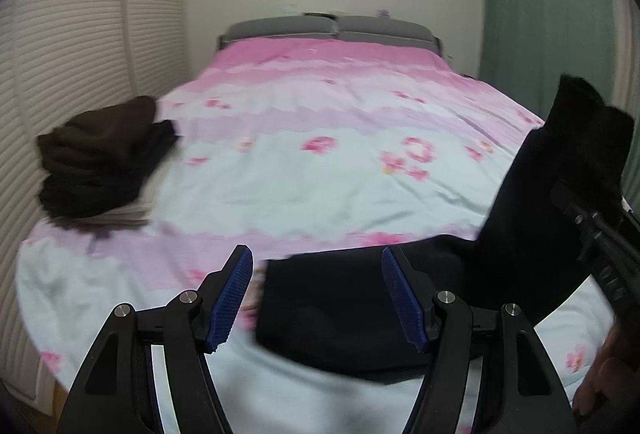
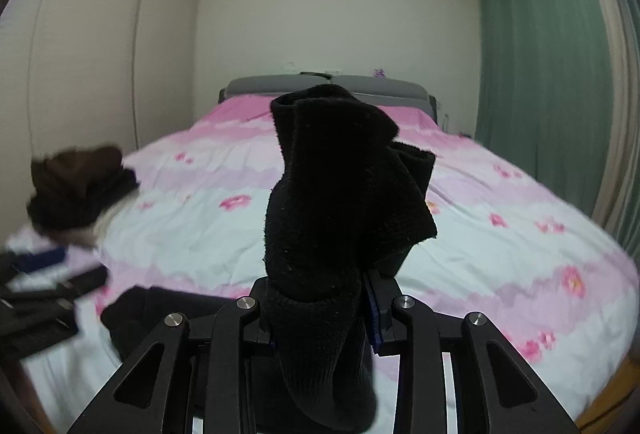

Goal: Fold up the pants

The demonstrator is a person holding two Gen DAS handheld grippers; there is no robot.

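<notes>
Black pants (image 1: 340,314) lie on the near end of the bed, and one end rises to the right. My right gripper (image 2: 324,314) is shut on that lifted end, so a thick bunch of black fabric (image 2: 332,194) stands up between its pads and hides the fingertips. In the left wrist view the right gripper (image 1: 592,234) comes in from the right edge with the cloth draped over it. My left gripper (image 1: 316,258) hovers open over the flat part of the pants, with nothing between its blue pads (image 1: 232,298). The picture is blurred by motion.
A pile of folded brown and black clothes (image 1: 100,162) sits at the bed's left edge. The bed has a pink and pale blue flowered cover (image 1: 320,122) and a grey headboard (image 1: 332,28). A wardrobe (image 2: 100,34) stands to the left and a green curtain (image 2: 540,74) hangs to the right.
</notes>
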